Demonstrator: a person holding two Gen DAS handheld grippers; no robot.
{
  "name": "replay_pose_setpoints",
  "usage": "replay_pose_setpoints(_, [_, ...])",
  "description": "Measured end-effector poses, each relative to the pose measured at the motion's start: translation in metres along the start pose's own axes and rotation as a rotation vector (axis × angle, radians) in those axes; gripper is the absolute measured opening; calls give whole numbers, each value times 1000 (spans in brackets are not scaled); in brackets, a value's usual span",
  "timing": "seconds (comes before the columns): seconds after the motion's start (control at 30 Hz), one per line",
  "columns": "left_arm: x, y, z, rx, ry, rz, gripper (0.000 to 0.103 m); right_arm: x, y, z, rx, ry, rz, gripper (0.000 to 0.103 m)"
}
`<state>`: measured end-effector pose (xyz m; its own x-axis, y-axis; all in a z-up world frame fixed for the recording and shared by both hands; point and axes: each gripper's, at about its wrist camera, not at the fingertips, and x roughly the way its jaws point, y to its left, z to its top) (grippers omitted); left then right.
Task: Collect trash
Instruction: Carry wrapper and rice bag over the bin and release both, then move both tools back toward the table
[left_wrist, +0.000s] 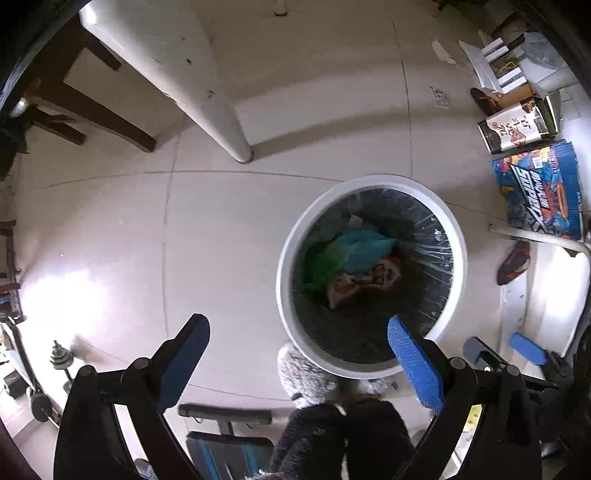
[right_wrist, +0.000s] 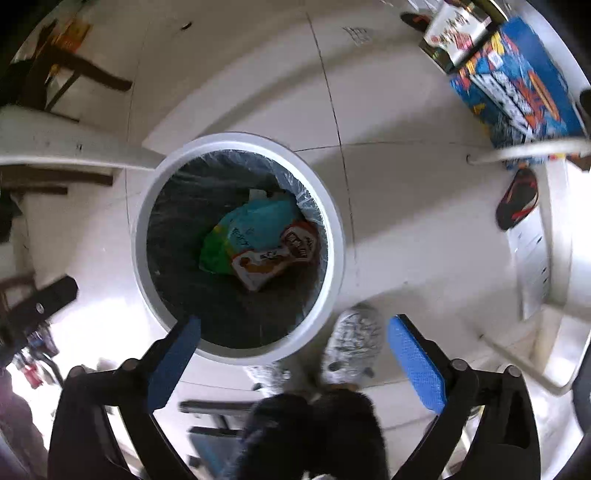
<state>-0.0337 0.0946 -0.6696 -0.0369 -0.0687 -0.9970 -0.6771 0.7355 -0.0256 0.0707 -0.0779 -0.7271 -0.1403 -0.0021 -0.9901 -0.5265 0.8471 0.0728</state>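
Note:
A white round trash bin (left_wrist: 371, 369) with a dark plastic liner stands on the tiled floor; it also shows in the right wrist view (right_wrist: 332, 229). Inside lie a teal and green bag (left_wrist: 354, 247) (right_wrist: 255, 225) and an orange and red snack wrapper (left_wrist: 369, 277) (right_wrist: 273, 258). My left gripper (left_wrist: 299, 343) is open and empty, held above the bin's near left side. My right gripper (right_wrist: 293, 341) is open and empty above the bin's near rim. The right gripper's blue finger (left_wrist: 526, 347) shows at the right edge of the left wrist view.
A white table leg (left_wrist: 218, 110) stands left of the bin. Boxes (left_wrist: 535, 184) (right_wrist: 517, 85) and a red and black shoe (left_wrist: 513, 262) (right_wrist: 517, 199) lie at the right. The person's grey slippers (right_wrist: 354, 343) are beside the bin. Dumbbells (left_wrist: 61, 358) lie at lower left.

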Motion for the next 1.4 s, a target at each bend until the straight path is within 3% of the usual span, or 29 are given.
replay_pose_setpoints(0.27, [-35,-9,-17,26,-23,19,99,-37,12,-4,-82,-36,-88,103])
replay_pose_setpoints(0.6, [-103,-16,-32,20,-84,10,99,-120,15,-21,-81,-94,-93,103])
replay_pose_setpoints(0.97, [-208,-13,-67,15,-118,-30,99,-251,24,-59,-94,-164,-76,103])
replay_pose_setpoints(1.4, [-353,-6,-106,66,-233,-44,99,-419,42,-116,-89,-229,-15,103])
